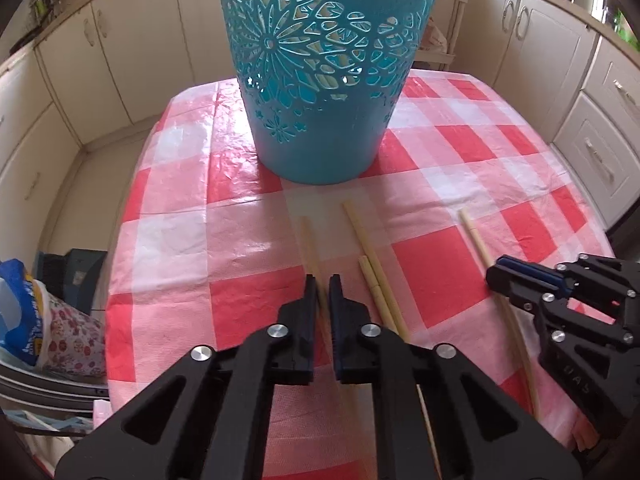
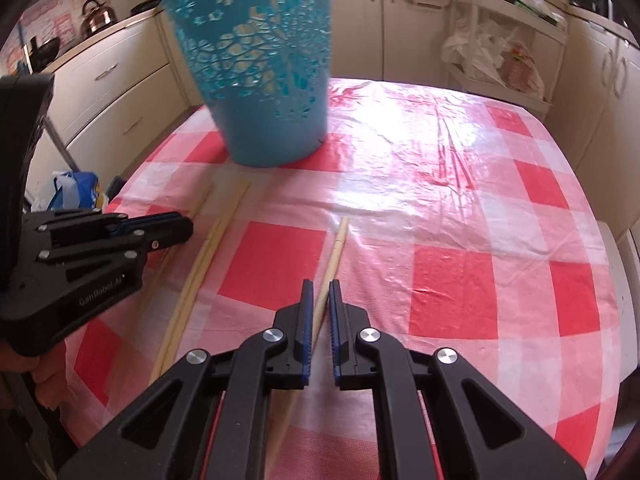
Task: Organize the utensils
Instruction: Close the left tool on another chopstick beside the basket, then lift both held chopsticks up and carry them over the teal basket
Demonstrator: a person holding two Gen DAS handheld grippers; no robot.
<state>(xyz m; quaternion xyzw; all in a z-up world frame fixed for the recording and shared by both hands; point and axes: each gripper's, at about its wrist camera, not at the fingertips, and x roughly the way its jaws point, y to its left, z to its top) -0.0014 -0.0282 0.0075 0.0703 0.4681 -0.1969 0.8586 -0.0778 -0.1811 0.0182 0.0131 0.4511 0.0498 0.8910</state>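
Black linkage arms fill the foreground of both wrist views, and each claw sits low over the checked tabletop [image 1: 248,240]. Working left to right in the left wrist view: the left claw [image 1: 322,286] is pinched narrow on the leftmost chopstick [image 1: 309,240], whose blunt end runs out ahead of the tips. Just right of that claw lie two more chopsticks side by side, the longer chopstick [image 1: 358,232] reaching further ahead than the shorter chopstick [image 1: 370,280] beside it. Further right, the right claw [image 1: 496,278] comes in from the side over the rightmost chopstick [image 1: 474,236]. The right wrist view shows that claw [image 2: 320,288] also closed to a narrow gap with the stick between its blue pads.

Ahead of both claws, past the chopstick ends, stands the teal cut-out basket [image 1: 320,132], upright, with pale sticks showing through its lacework.

Risks, as I judge them: each stick is gripped well off its middle, so it may droop or pivot when lifted. Thin round sticks could roll out of the pads. The plastic tablecloth might snag under the tips and tug the basket. A long stick carried at a slant could knock the basket's rim and tip it. Both claws working close together could collide.

Count: two claws, four chopsticks on the tabletop, one basket; the sticks inside it cannot be counted.
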